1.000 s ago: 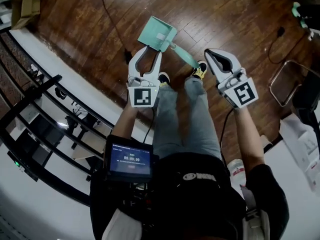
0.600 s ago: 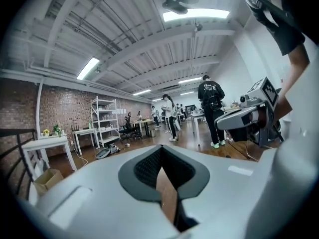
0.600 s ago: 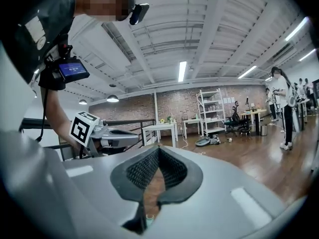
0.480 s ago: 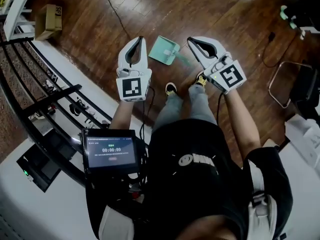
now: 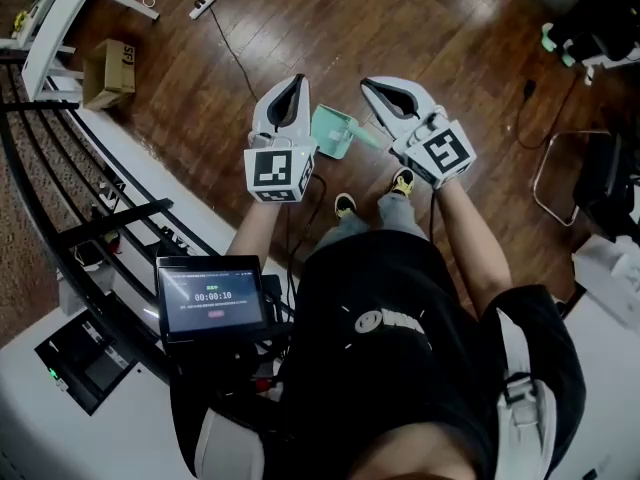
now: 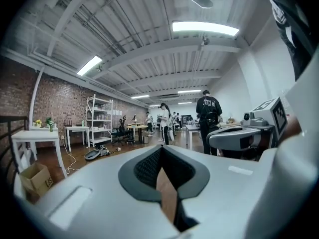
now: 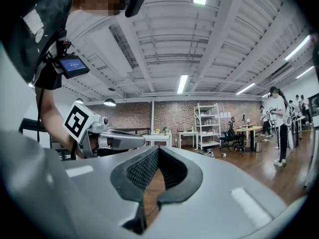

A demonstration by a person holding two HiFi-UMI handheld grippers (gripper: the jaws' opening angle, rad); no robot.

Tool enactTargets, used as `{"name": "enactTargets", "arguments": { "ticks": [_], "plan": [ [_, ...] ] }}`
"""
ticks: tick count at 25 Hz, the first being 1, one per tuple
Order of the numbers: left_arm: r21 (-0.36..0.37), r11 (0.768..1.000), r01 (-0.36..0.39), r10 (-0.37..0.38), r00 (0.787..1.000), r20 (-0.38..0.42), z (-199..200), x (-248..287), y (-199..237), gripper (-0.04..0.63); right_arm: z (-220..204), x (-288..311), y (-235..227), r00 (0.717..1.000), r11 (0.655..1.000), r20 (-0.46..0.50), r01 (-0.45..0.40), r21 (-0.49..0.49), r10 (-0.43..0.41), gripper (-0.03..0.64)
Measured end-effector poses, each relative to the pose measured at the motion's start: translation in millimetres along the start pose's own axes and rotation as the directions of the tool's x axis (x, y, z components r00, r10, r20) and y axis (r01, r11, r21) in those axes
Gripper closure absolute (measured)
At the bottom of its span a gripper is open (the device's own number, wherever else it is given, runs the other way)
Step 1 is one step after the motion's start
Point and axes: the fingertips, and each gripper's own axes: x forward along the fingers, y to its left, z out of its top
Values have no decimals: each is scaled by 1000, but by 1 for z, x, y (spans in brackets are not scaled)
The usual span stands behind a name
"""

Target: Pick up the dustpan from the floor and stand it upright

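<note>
The small screen (image 5: 213, 296) at my chest reads 00:00:10; its other lines are too small to read. The cardboard box (image 5: 110, 71) on the floor bears what looks like "SF". My left gripper (image 5: 297, 80) and right gripper (image 5: 368, 83) each carry a black-and-white square marker.

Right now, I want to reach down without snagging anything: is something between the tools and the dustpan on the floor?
Nothing visible does. The dustpan lies on the wood floor ahead of the shoes, showing between the left tool and right tool, both shut and empty. A cable runs off to its left.
</note>
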Motion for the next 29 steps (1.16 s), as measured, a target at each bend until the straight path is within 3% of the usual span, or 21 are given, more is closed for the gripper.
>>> {"name": "enactTargets", "arguments": {
  "ticks": [15, 29],
  "plan": [
    [-30, 1000, -8, 8, 1000, -7, 0, 6, -5, 577, -3, -1, -11, 1000, 1000, -2, 27, 4, -27, 614],
    [18, 1000, 12, -13, 1000, 16, 7, 8, -7, 577, -2, -1, -10, 999, 999, 5, 35, -28, -35, 614]
  ]
}}
